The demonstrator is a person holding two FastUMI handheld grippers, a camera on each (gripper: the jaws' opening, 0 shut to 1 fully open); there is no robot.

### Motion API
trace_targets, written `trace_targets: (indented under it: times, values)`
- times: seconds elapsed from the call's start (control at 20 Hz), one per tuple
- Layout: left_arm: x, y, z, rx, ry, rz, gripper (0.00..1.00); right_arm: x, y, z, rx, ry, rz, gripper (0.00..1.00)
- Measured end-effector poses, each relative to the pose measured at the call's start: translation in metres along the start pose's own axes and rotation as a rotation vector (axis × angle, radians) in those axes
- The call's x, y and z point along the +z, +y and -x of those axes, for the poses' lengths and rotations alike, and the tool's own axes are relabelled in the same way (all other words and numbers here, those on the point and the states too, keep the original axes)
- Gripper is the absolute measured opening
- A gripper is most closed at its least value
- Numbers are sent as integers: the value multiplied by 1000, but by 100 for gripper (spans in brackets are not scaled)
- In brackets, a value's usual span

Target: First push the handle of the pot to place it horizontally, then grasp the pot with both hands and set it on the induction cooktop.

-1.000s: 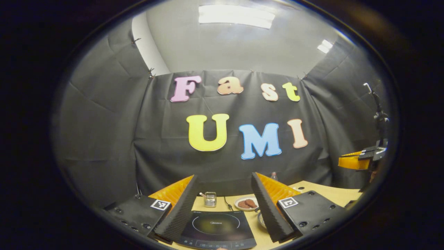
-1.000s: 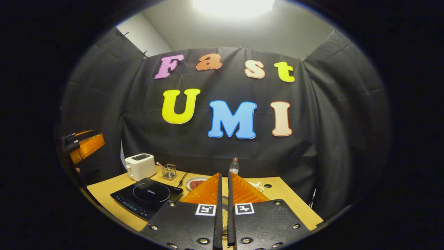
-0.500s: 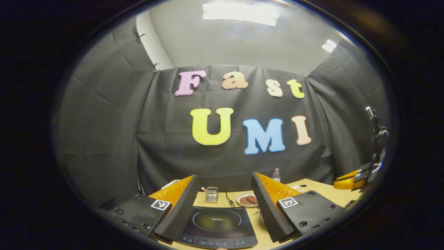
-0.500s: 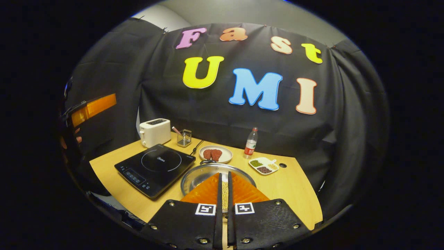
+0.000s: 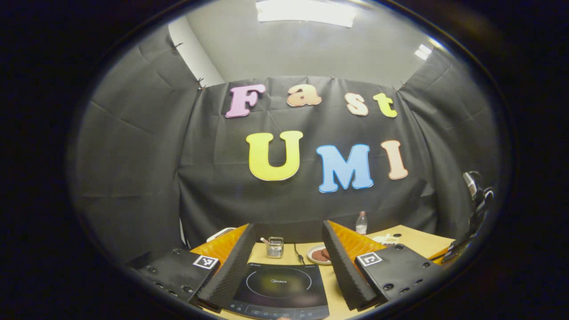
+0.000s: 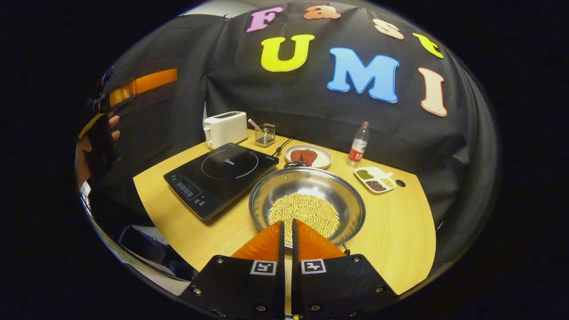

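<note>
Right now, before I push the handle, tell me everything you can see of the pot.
The pot is a wide, shallow, shiny metal pan, open with no lid, its bottom covered with pale yellow beans. It sits flat on the wooden table, just right of the induction cooktop. A dark loop handle shows at its far rim. The right gripper hangs closed over its near rim.

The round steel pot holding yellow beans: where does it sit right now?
In the right gripper view the round steel pot sits on the wooden table, just right of the black induction cooktop and in front of the white plate of meat.
</note>
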State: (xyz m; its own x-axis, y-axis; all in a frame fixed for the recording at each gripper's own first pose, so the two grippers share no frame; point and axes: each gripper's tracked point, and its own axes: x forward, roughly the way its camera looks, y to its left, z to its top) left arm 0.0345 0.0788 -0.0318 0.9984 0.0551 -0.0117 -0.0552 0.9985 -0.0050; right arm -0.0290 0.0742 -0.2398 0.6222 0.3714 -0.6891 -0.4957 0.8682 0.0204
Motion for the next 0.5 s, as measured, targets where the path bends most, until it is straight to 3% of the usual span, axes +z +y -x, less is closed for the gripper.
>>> trace_targets:
  times: [0.05, 0.15, 0.2, 0.3, 0.5]
  values:
    - [-2, -2, -5, 3, 3, -6, 92, -9, 5, -3, 47, 36, -9, 6]
    - [-5, -7, -12, 6, 8, -13, 97, -26, 8, -7, 101, 99, -29, 6]
    - [-7, -10, -15, 9, 12, -13, 92, -34, 9, -12, 117, 123, -33, 6]
    - [-12, -17, -22, 11, 27, -12, 97, -50, 9, -18, 145, 187, -51, 6]
    - [-21, -29, -34, 7, 46, -35, 97, -69, 2, -29, 168, 261, -100, 6]
